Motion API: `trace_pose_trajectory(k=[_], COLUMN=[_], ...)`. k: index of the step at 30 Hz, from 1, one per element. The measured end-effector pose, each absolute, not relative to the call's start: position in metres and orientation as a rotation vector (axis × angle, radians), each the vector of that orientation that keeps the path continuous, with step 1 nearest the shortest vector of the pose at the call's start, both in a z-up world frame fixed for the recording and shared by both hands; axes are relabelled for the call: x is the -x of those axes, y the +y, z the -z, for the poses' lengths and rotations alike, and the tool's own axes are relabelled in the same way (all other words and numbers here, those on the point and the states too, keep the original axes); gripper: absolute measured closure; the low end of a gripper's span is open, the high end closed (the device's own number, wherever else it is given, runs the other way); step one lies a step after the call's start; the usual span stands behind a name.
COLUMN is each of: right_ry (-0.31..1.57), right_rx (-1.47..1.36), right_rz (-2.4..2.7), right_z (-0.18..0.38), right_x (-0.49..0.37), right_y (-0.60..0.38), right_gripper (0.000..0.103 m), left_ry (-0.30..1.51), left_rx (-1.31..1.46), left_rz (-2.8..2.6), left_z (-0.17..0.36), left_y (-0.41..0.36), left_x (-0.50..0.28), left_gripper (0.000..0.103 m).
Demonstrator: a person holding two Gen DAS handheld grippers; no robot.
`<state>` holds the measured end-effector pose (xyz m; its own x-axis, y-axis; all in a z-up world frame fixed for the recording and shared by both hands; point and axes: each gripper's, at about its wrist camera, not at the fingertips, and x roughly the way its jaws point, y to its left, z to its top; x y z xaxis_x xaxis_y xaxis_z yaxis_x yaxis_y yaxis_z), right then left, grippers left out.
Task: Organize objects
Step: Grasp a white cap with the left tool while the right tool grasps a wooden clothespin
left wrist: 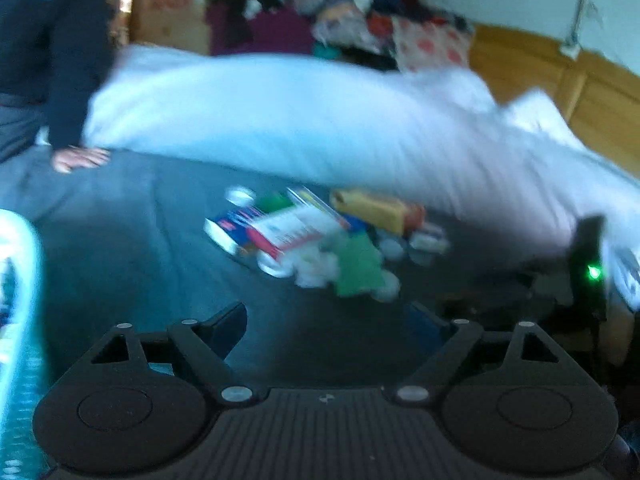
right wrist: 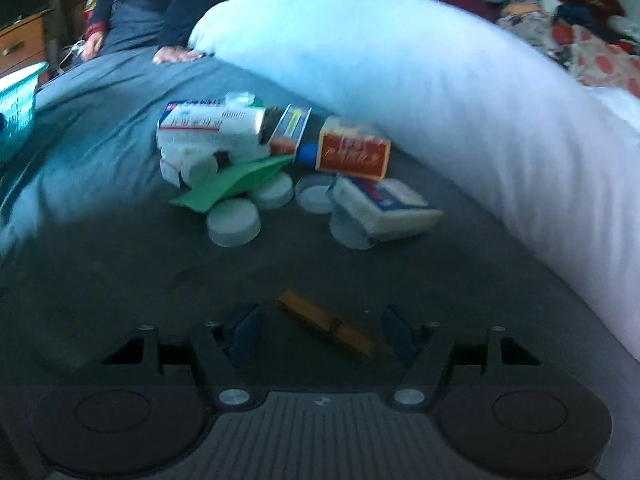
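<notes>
A heap of small items lies on the grey bedsheet (right wrist: 100,280): white medicine boxes (right wrist: 212,128), a red box (right wrist: 352,154), a green paper (right wrist: 236,182), white round lids (right wrist: 234,224) and a white packet (right wrist: 386,208). The left wrist view shows the same heap (left wrist: 316,236), blurred. A wooden clothespin (right wrist: 326,326) lies close between the fingers of my right gripper (right wrist: 322,330), which is open and not touching it. My left gripper (left wrist: 334,324) is open and empty, short of the heap. The other gripper's body with a green light (left wrist: 592,272) shows at the right.
A big white pillow (right wrist: 420,68) lies behind the heap. A teal basket (right wrist: 16,116) stands at the left edge. A person in a dark top sits on the bed, one hand (right wrist: 176,55) resting on the sheet. Piled clothes (left wrist: 340,16) and a wooden headboard (left wrist: 560,80) lie beyond.
</notes>
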<state>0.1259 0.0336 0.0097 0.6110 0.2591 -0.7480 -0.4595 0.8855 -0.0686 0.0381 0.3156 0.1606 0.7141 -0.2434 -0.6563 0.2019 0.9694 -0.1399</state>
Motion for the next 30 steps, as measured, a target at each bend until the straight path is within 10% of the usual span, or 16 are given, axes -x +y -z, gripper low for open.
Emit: trace_pose_trajectory(k=[3, 5, 30], right_ry=[0.822, 0.813, 0.672], right_rx=[0.208, 0.178, -0.148], right_rz=[-0.438, -0.415, -0.219], right_z=[-0.004, -0.007, -0.027], right_x=[-0.128, -0.12, -0.059], right_y=[0.028, 0.026, -0.018], right_gripper=[0.041, 0.066, 0.067], left_ry=[0.78, 0.808, 0.72], left_rx=[0.071, 0.082, -0.035], left_rz=[0.285, 0.3, 0.302], left_z=[-0.136, -0.12, -0.057], left_y=[0.297, 0.283, 0.202], left_x=[-0.052, -0.067, -0.134], left_gripper=[0.02, 0.024, 0.063])
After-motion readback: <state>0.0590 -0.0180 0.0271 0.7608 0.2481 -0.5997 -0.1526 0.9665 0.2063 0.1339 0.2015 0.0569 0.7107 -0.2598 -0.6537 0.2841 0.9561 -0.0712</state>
